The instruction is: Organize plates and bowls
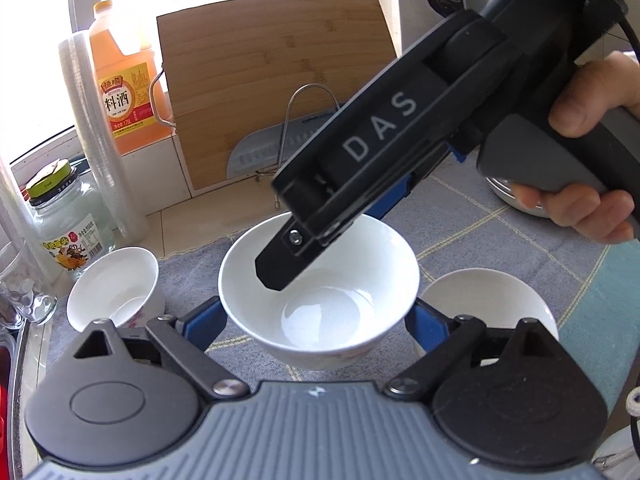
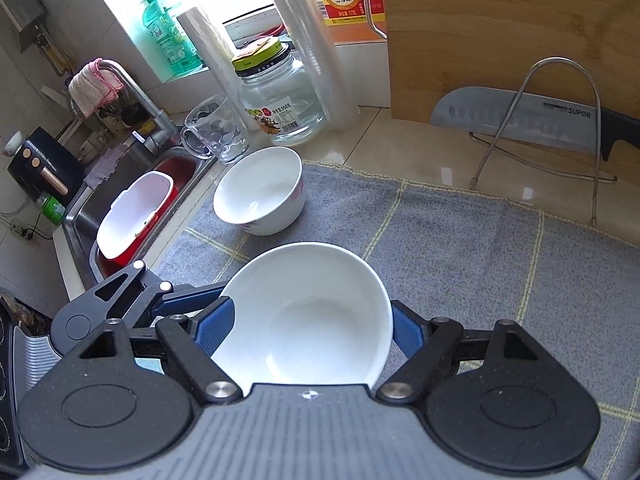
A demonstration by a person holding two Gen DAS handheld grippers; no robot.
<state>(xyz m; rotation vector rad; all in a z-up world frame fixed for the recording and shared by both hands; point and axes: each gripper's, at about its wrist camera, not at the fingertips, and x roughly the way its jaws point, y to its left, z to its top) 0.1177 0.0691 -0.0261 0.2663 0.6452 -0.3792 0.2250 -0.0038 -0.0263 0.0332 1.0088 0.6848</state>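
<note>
While the left wrist looks down: left claw (image 1: 316, 320), spread wide, clasps the middle bowl (image 1: 344, 280) by its sides, seemingly lifted off the grey cloth (image 1: 500, 220); patterned bowl (image 1: 116, 288) and plain bowl (image 1: 488, 300) sit apart on either side.
Right wrist: right claw (image 2: 310, 324) flanks that tilted bowl; whether it grips, I cannot tell.
Progress: early; nothing stacked, no plates visible.

White bowl (image 1: 320, 292) tilted, lifted above mat.

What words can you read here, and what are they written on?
"DAS": on the right gripper.
"料酒": on the orange bottle.
"SUPOR": on the knife blade.
The jar label's small print is too blurred to read.
The green soap bottle label is too small to read.
</note>
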